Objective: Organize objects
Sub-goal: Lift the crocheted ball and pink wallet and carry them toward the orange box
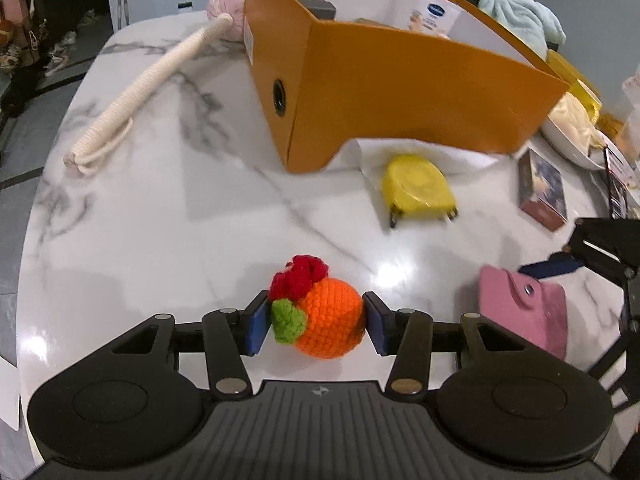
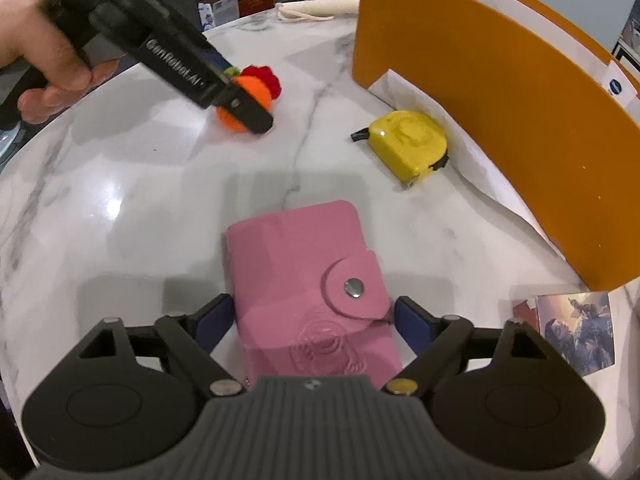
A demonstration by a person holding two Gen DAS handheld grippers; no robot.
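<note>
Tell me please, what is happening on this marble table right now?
A person holds a gripper in each hand to tidy the white marble table. The left gripper is shut on an orange crocheted fruit toy. The right gripper straddles a pink snap-button wallet; whether its pads press on it is unclear. A yellow tape measure lies beside the open orange cardboard box.

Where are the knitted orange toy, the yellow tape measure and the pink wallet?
knitted orange toy (image 1: 330, 320), left wrist view, orange body.
yellow tape measure (image 2: 408, 140), right wrist view, top face.
pink wallet (image 2: 296, 256), right wrist view, cover.
</note>
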